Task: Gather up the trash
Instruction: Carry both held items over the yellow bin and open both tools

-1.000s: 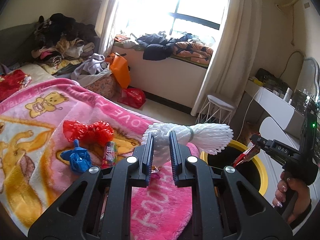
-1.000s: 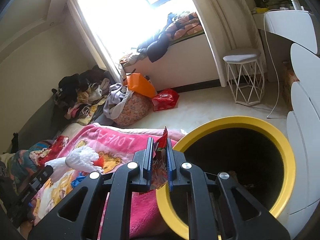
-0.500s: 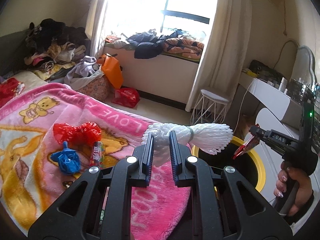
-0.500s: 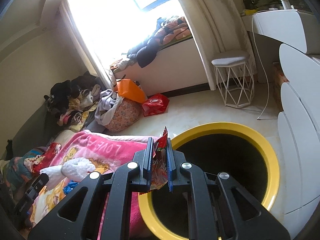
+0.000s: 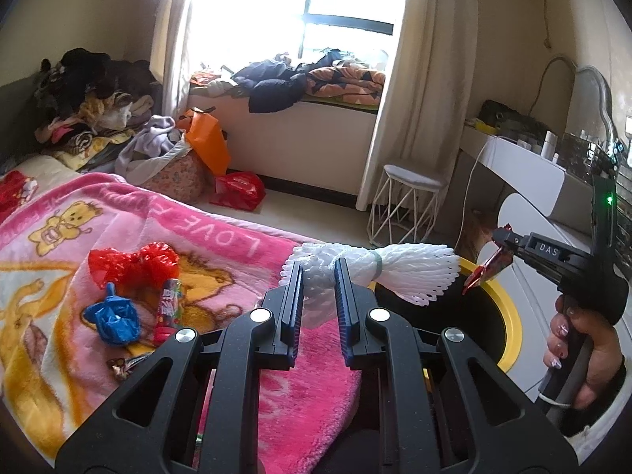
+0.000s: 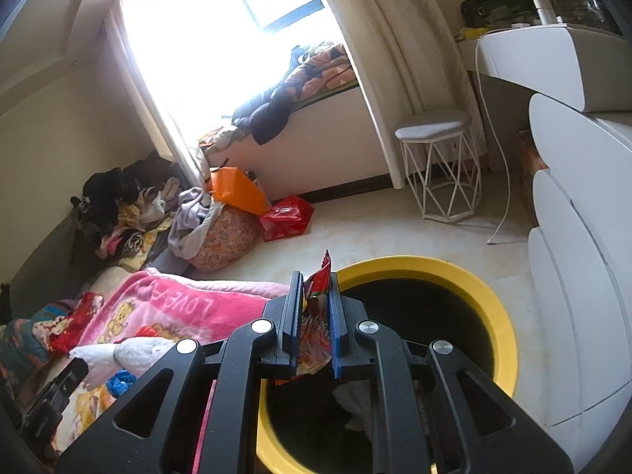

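The left gripper (image 5: pixel 319 276) is clamping one white foam net (image 5: pixel 399 272); the right gripper (image 6: pixel 316 288) is pinching one red wrapper (image 6: pixel 318 316) over the yellow-rimmed bin (image 6: pixel 466 280); three scraps are lying at the blanket's (image 5: pixel 221 233) edge.

White foam netting (image 5: pixel 399 272), red snack wrapper (image 6: pixel 318 316), yellow-rimmed black bin (image 6: pixel 474 288), pink blanket (image 5: pixel 221 237) showing yellow bear print, crumpled red (image 5: pixel 130 262) and blue (image 5: pixel 112 318) plastic, orange bag (image 5: pixel 207 144), black claws with blue pads (image 5: pixel 349 316).

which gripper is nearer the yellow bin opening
Right. The right gripper holds its red wrapper over the yellow bin; the left gripper is back over the blanket's edge.
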A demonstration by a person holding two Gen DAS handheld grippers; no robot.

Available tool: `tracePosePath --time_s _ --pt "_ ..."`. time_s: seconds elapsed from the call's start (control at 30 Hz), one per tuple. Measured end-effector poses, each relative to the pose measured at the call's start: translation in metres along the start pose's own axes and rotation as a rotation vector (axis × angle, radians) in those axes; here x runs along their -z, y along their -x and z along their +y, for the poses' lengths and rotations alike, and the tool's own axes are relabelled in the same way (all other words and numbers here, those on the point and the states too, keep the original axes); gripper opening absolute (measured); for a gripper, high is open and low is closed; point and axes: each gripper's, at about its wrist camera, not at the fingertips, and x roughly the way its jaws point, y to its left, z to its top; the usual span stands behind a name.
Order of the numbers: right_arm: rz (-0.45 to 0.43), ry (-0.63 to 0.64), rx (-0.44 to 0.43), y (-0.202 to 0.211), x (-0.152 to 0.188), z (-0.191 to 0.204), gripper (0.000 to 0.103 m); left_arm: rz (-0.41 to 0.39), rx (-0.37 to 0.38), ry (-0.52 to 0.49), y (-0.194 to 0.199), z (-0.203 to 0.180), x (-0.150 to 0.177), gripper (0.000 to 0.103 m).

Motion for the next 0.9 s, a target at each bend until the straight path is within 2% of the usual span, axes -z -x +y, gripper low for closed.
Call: tracePosePath --time_s 0.9 --pt "-0.021 -0.033 0.132 -0.004 0.006 -0.032 0.012 0.071 0.051 -0.113 -0.027 -0.048 0.024 0.011"
